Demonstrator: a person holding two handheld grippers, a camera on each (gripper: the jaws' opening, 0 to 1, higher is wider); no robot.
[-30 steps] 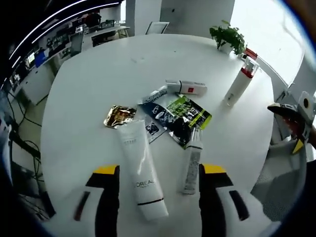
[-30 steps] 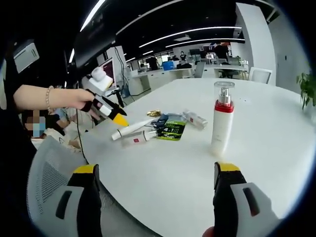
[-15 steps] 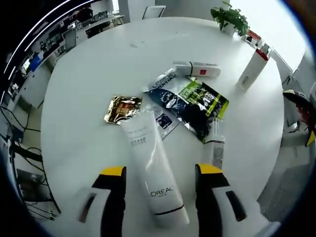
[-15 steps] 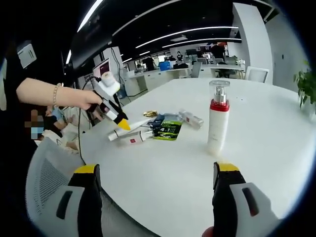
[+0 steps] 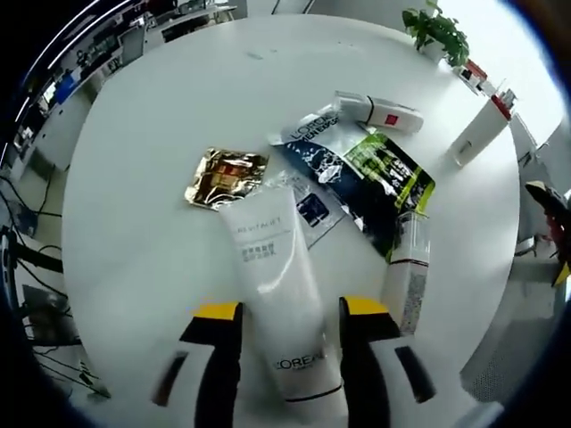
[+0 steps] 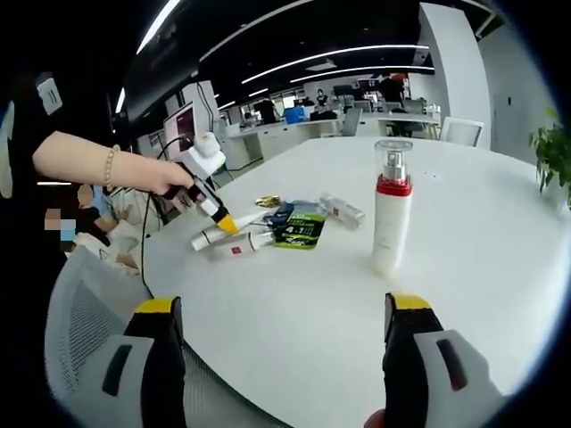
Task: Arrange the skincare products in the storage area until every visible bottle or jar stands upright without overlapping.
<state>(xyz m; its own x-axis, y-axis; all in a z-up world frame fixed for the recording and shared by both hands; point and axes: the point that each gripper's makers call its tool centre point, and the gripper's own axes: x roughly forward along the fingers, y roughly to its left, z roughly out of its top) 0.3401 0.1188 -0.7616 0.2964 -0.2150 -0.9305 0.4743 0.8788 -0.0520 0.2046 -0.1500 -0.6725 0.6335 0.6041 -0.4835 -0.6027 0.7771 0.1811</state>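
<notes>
Between the spread left fingers [image 5: 220, 357], a white L'Oreal tube [image 5: 278, 303] flat on its side.

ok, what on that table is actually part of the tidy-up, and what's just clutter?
Part of the job:
- white L'Oreal tube, lying between the left gripper fingers
- slim tube, lying flat
- small white tube with red label, lying flat
- spray bottle with red band, already upright

Just lying about:
- gold foil sachet
- dark and green sachets
- potted plant
</notes>
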